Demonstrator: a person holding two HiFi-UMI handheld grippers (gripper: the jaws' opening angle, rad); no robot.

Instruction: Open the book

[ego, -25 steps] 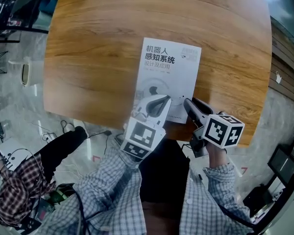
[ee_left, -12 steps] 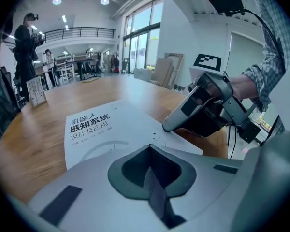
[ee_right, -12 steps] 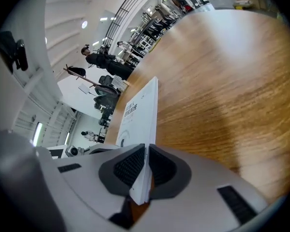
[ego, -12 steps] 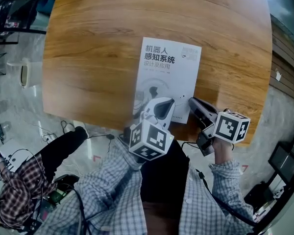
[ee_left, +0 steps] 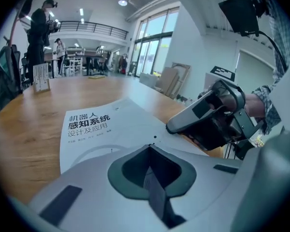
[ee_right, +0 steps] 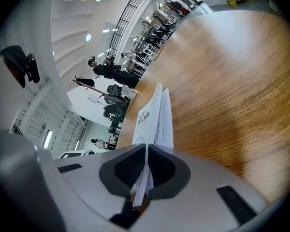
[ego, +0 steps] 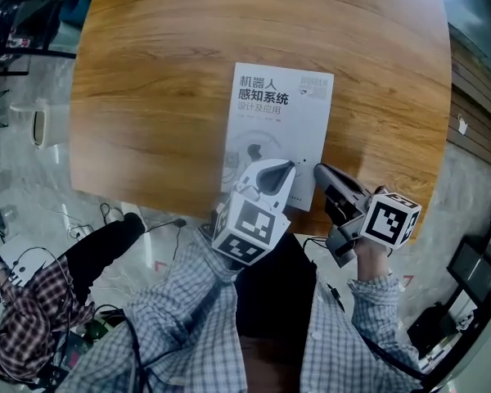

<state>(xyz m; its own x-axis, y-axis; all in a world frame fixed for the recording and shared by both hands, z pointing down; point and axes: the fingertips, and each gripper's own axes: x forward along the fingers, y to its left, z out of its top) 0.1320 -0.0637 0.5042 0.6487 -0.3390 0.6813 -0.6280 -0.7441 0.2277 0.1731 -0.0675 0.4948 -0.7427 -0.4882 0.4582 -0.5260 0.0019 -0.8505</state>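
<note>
A white book (ego: 278,121) with dark printed characters on its cover lies on the wooden table (ego: 147,97), its near end at the table's front edge. My left gripper (ego: 288,167) is shut and empty, its tip over the lower part of the cover (ee_left: 96,129). My right gripper (ego: 317,170) is shut on the book's lower right corner. In the right gripper view the jaws (ee_right: 146,146) pinch the cover with a few pages (ee_right: 154,115), a little apart from the pages below. From the left gripper view, the right gripper (ee_left: 170,128) touches the cover's right edge.
The table's front edge runs just under both grippers, with the person's legs and the floor with cables below it. A white object (ego: 42,125) stands off the table's left side. A small sign stand (ee_left: 41,77) is on the table's far part.
The right gripper has drifted slightly to the right while holding the book's corner. The left gripper's tip has shifted a little over the cover. The book stays flat.
</note>
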